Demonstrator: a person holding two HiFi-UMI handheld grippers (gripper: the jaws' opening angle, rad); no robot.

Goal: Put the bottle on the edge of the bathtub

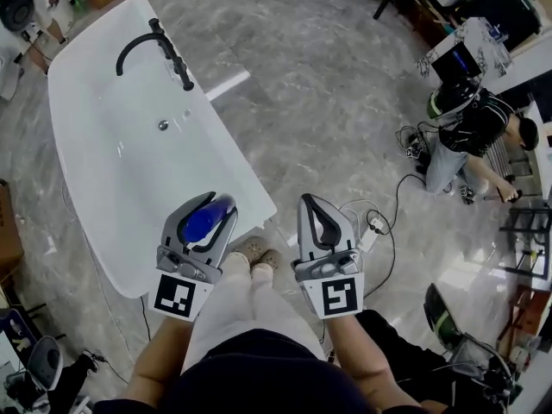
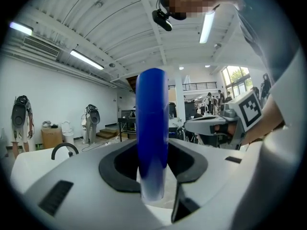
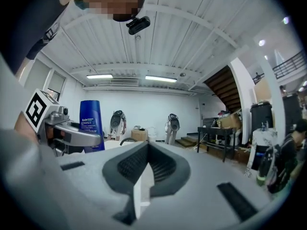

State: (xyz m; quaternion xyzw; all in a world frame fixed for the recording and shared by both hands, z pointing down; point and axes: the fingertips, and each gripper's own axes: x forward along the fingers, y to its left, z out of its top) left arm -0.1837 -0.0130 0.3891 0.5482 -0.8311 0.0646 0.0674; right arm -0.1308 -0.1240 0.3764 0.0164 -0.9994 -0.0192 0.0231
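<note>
I read the bottle (image 2: 151, 143) as smooth, glossy blue plastic. The bathtub (image 1: 103, 145) is glossy white and smooth. The faucet (image 1: 155, 46) is matt black metal. The floor (image 1: 328, 102) is polished grey marble-look. Shells of left gripper (image 1: 205, 214) and right gripper (image 1: 317, 218) are matt grey plastic, and the right's pads (image 3: 133, 165) are black and ribbed.

- Head view: taken from above the person, looking steeply down. The left tongs (image 1: 210, 203) and right tongs (image 1: 315, 203) are seen near, low in frame. The bathtub (image 1: 95, 197) and marble floor (image 1: 328, 102) are seen farther off.
- Left gripper view: taken low along its own jaws, roughly level. The blue bottle (image 2: 151, 128) is seen very close, mid-frame.
- Right gripper view: likewise level along its jaws, with the room seen far behind.
- Shared: the other tongs are caught at each gripper view's side edge. The head camera (image 3: 138, 25) is seen overhead in both. The black faucet (image 2: 64, 150) is shown in the head and left gripper views.
</note>
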